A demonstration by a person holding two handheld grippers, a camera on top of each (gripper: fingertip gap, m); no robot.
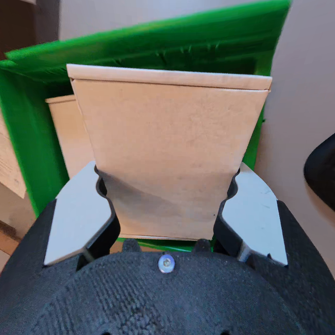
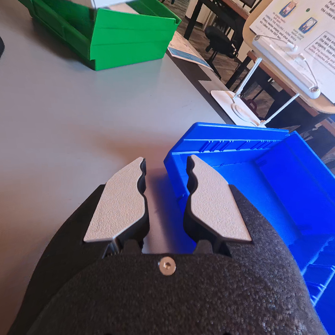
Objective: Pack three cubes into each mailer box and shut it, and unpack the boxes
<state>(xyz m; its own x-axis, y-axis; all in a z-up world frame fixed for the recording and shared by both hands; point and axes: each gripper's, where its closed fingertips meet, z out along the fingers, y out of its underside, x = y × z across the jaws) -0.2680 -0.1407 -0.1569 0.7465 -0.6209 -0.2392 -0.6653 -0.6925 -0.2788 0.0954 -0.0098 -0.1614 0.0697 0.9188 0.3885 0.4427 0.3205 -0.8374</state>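
left tongs [image 1: 166, 174] pinch a mailer box [image 1: 166, 137]; right tongs [image 2: 165, 163] spread, empty.

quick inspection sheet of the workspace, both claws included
surface: pale grey table, bare in its middle
job's things: closed cardboard mailer box held over the green bin; a second cardboard box sits in that bin; blue bin looks empty in the part shown; no cubes seen
clutter: printed sheet at the table's far edge
grippers: left claw shut on the mailer box's sides; right claw open, holding nothing, by the blue bin's near corner
cables: nothing seen
surroundings: white document stand with an instruction page; black office chair; dark desks behind
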